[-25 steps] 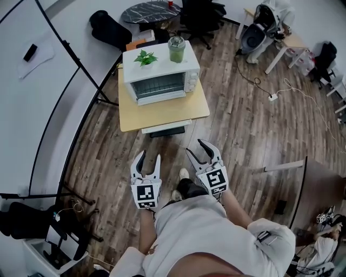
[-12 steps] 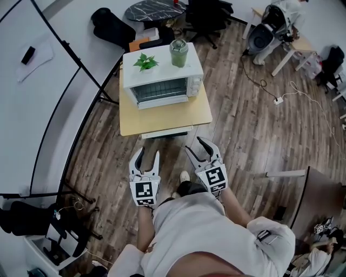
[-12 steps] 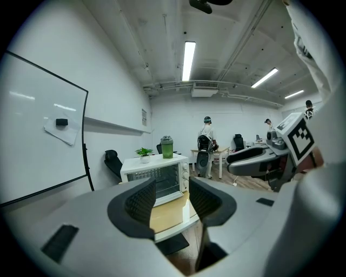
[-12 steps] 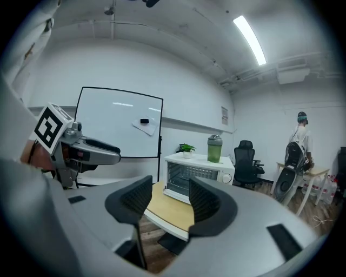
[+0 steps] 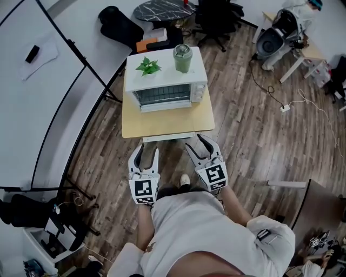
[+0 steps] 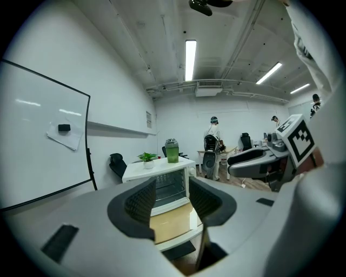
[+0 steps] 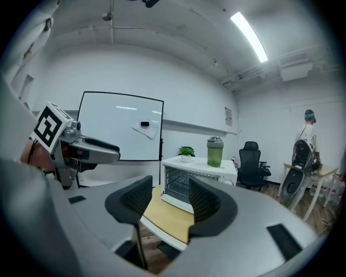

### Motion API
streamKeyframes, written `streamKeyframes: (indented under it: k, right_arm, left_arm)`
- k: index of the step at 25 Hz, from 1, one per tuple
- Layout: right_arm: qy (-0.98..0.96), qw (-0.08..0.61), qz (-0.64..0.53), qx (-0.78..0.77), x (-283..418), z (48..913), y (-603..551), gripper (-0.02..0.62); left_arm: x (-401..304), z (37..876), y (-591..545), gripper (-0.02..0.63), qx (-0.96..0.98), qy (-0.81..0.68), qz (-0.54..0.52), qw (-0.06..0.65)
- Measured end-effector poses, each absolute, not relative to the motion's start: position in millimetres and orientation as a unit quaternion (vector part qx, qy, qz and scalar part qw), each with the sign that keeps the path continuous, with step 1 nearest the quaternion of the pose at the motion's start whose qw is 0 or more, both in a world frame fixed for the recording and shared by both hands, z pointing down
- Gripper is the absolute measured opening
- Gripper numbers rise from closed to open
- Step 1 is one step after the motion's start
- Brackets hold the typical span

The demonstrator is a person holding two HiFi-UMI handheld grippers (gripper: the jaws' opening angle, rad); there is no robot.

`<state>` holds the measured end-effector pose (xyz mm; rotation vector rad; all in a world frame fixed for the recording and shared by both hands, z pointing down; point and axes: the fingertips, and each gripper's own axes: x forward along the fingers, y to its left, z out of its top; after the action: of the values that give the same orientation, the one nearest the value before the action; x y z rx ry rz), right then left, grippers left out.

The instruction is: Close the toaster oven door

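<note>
The toaster oven (image 5: 165, 81) sits upper centre of the head view on the one table (image 5: 162, 123), well apart from the left gripper (image 5: 148, 155) and right gripper (image 5: 197, 144). Both have their fingers apart and hold nothing. A hard shove on the door would likely slide the single oven and topple the one plant (image 5: 147, 66) or the one green bottle (image 5: 183, 58) on top.

There is one white toaster oven (image 5: 165, 89), one wooden table (image 5: 162, 123), one small potted plant (image 5: 147, 67) and one green bottle (image 5: 183, 58). Two grippers show, the left gripper (image 5: 148, 150) and the right gripper (image 5: 197, 143), each with one marker cube. There is one whiteboard (image 5: 38, 92), one black eraser (image 5: 33, 53), two black office chairs (image 5: 215, 15), one dark round table (image 5: 162, 9), and, in the left gripper view, two standing people (image 6: 214, 135)
</note>
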<state>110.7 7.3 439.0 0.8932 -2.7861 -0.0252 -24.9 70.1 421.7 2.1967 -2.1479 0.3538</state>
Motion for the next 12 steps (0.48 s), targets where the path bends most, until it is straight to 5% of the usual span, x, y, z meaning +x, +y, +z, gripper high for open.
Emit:
streamKeyframes:
  k: [12]
  right_arm:
    - [-0.95, 0.111, -0.001, 0.291, 85.1, 445.4, -31.7, 0.213]
  left_arm:
    - [-44.4, 430.1, 34.0, 0.189, 0.701, -0.702, 0.116, 0.036]
